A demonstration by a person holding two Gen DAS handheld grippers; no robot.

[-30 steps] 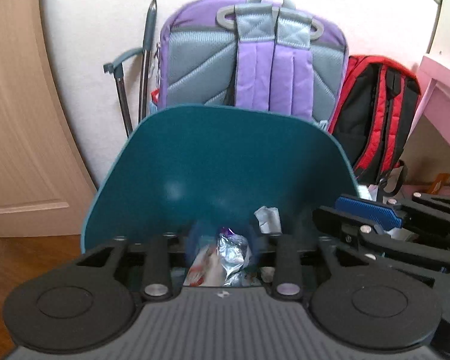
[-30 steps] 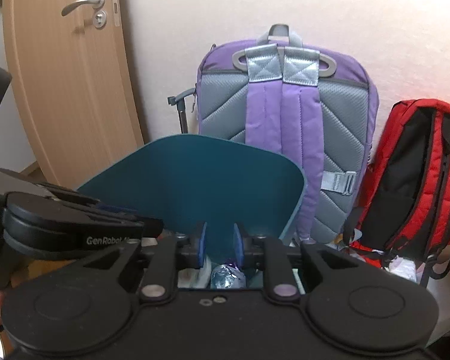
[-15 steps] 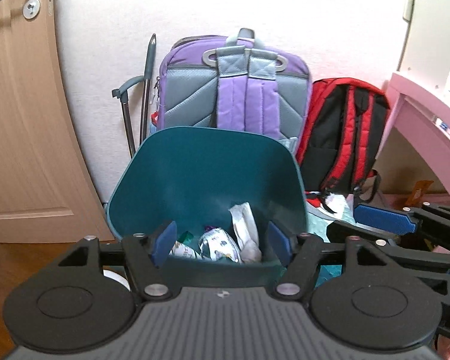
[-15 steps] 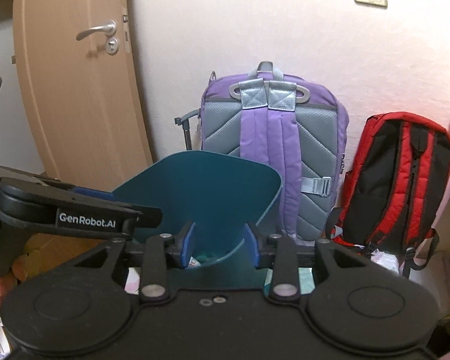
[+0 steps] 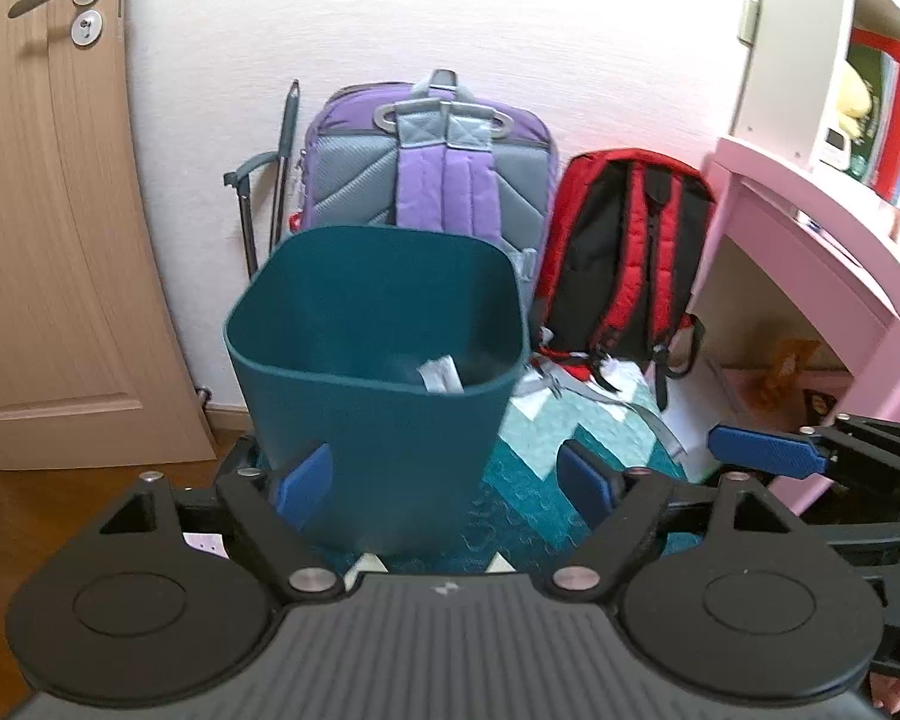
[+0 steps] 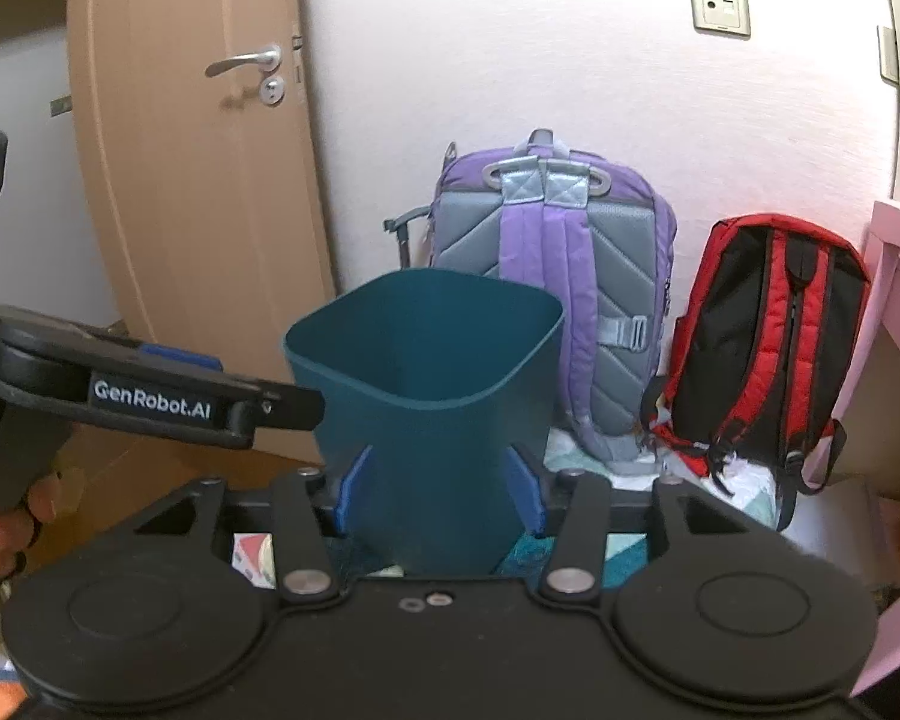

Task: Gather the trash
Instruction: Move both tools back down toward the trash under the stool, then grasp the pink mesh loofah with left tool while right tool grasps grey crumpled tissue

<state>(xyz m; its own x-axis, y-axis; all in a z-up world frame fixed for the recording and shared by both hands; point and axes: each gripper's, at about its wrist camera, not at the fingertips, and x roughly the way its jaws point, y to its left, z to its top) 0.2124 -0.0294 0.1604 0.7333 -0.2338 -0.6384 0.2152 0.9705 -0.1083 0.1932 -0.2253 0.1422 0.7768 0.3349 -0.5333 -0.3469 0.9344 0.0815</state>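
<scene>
A teal waste bin (image 5: 378, 420) stands on the floor in front of two backpacks, and a white wrapper (image 5: 441, 375) shows inside it below the rim. My left gripper (image 5: 444, 483) hangs back from the bin with its jaws opening and nothing between the blue pads (image 5: 303, 483). The right gripper (image 5: 762, 456) reaches in from the right edge of the left wrist view. In the right wrist view the bin (image 6: 438, 438) fills the centre. My right gripper (image 6: 438, 492) is short of it, jaws opening and empty. The left gripper (image 6: 150, 396) crosses at the left.
A purple backpack (image 5: 432, 174) and a red backpack (image 5: 624, 240) lean on the wall behind the bin. A wooden door (image 5: 48, 210) is at the left, a pink desk (image 5: 810, 228) at the right. A teal and white quilted mat (image 5: 540, 468) covers the floor. A hand (image 6: 6, 534) holds the left gripper.
Both grippers have drawn back and up from the bin, which now looks smaller. Both pairs of jaws have spread wider. The silver wrapper seen by the left pads is out of sight.
</scene>
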